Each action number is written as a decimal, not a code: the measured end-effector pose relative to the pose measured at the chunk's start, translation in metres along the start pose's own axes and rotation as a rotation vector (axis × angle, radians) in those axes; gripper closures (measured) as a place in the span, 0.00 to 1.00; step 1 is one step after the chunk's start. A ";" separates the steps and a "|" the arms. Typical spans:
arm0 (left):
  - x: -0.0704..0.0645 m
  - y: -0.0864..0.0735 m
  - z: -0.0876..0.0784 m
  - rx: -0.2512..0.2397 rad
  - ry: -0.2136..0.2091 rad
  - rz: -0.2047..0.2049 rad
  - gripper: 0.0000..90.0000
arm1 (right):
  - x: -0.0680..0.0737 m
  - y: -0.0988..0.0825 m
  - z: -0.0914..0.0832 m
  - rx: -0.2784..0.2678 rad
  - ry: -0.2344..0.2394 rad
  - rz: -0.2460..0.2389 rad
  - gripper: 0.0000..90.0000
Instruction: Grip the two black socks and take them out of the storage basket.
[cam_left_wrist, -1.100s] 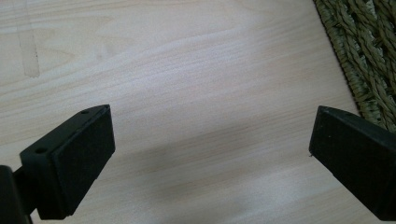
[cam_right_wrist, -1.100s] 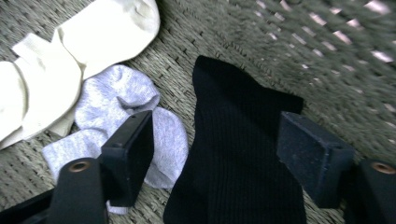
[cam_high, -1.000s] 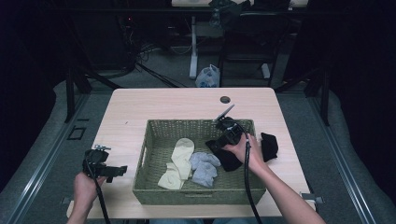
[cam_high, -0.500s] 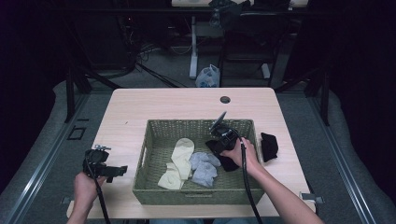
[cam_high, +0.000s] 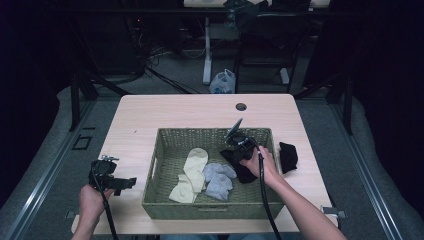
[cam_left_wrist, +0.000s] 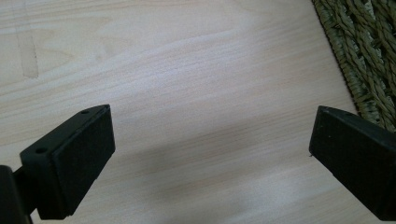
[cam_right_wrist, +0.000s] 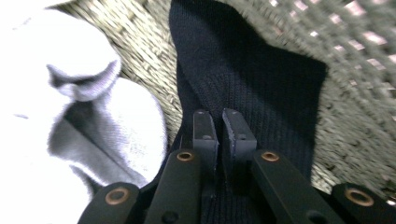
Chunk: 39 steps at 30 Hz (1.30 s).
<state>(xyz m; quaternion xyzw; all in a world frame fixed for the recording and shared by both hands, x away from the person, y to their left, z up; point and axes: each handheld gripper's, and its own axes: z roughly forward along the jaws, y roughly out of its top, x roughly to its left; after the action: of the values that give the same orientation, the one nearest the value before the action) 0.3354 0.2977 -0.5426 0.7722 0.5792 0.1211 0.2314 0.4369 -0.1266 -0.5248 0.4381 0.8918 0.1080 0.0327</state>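
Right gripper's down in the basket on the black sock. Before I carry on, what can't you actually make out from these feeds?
- Black sock: right gripper covers its near end, right gripper view.
- Second black sock on the table: too small to read, high view.
- Basket: cut off by the frame edge, left gripper view.
- Basket weave: motion-blurred, right gripper view.

Rectangular woven wicker basket sat mid-desk on the pale wooden desk, nearer the person's edge. In it, left to right: cream socks, grey socks, a black sock at the right end. Right hand-held gripper was over the basket's right part, on that sock. Another black sock lay on the desk just right of the basket. Left hand-held gripper was left of the basket, over bare desk.
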 end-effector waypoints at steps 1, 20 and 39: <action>0.000 0.000 0.001 -0.007 0.005 -0.003 0.01 | -0.002 0.000 -0.006 0.007 0.003 -0.016 0.95; -0.001 0.000 0.001 -0.002 0.006 -0.003 0.01 | -0.014 -0.016 -0.081 -0.187 0.067 -0.007 0.96; -0.001 0.000 0.000 -0.004 0.008 -0.003 0.01 | -0.024 -0.024 -0.149 -0.342 0.076 0.004 0.96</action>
<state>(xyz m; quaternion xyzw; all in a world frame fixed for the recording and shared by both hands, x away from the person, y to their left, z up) 0.3352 0.2966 -0.5426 0.7705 0.5809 0.1253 0.2309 0.4104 -0.1843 -0.3862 0.4236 0.8601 0.2746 0.0730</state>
